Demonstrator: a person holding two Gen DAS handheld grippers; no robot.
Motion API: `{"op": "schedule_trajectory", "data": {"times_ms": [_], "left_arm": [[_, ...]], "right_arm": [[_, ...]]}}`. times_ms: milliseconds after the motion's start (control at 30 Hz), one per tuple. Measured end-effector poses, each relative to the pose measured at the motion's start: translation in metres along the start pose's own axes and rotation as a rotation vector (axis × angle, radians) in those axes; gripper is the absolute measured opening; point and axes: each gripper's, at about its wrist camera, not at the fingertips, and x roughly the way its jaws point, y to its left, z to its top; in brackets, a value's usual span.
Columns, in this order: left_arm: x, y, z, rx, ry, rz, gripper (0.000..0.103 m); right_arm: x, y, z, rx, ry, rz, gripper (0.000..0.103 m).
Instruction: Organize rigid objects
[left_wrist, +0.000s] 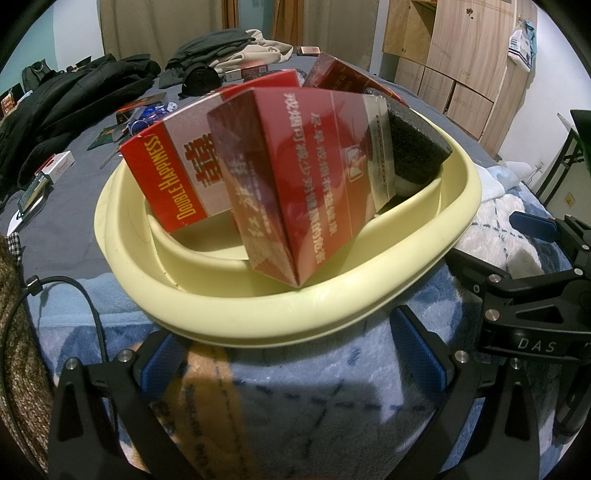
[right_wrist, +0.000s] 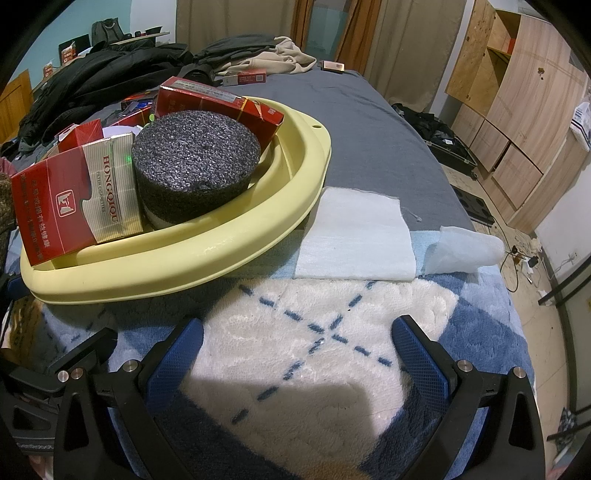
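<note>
A pale yellow basin (left_wrist: 369, 295) (right_wrist: 258, 236) stands on the bed. It holds several red cigarette boxes: a Hongqiqu box (left_wrist: 306, 177) (right_wrist: 77, 206), a Double Happiness box (left_wrist: 173, 177), and another at the far side (right_wrist: 218, 103). A dark foam disc (left_wrist: 417, 147) (right_wrist: 195, 155) lies among them. My left gripper (left_wrist: 291, 354) is open just in front of the basin's near rim, with a brown blurred object (left_wrist: 207, 398) by its left finger. My right gripper (right_wrist: 295, 354) is open and empty over the blanket, to the right of the basin.
A blue and white fleece blanket (right_wrist: 314, 350) covers the near bed. White foam sheets (right_wrist: 354, 236) lie right of the basin. Dark clothes (left_wrist: 66, 99) and small boxes (left_wrist: 55, 166) lie at the left and far side. Wooden cabinets (right_wrist: 517, 110) stand right. A black cable (left_wrist: 92, 314) runs at left.
</note>
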Motion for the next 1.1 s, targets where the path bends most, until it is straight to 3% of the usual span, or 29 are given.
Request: {"op": "schedule_trajectory", "data": {"times_ms": [1100], "left_arm": [[-0.0002,0.0006,0.0006,-0.002,0.0,-0.002,0.103]], "right_arm": [[-0.002,0.0027,-0.0002,0.0,0.0,0.001,0.103]]}}
